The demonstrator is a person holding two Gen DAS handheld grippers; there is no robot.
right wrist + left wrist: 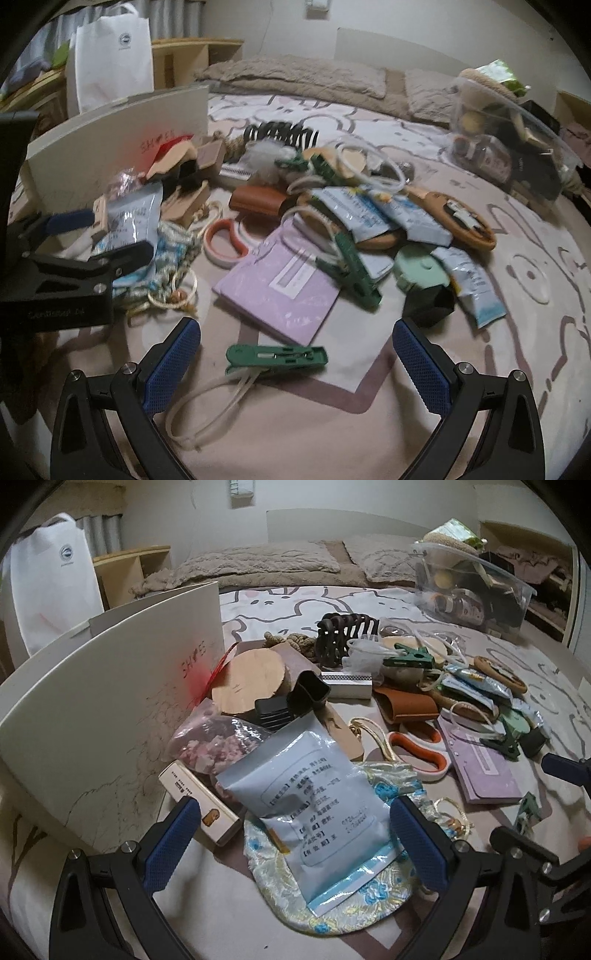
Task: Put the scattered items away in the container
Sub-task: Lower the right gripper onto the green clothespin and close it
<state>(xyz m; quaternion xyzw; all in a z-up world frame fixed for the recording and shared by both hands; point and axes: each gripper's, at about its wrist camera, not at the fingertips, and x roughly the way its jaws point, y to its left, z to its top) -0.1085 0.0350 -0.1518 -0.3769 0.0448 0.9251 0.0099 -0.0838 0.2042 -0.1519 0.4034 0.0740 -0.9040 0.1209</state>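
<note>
Grippers: left (291, 834) wide, straddling sachet (314, 812) on pouch (332, 904); right (295, 362) wide around green clip (277, 359), near pouch; bin (476, 587) well beyond.

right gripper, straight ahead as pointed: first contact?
Most likely the green clip, lying on the bedspread between the open right gripper fingers, its white cord loop trailing back toward the camera. Beyond it sits the lilac booklet. Height above the bed is unclear, so it might pass over the clip.
</note>
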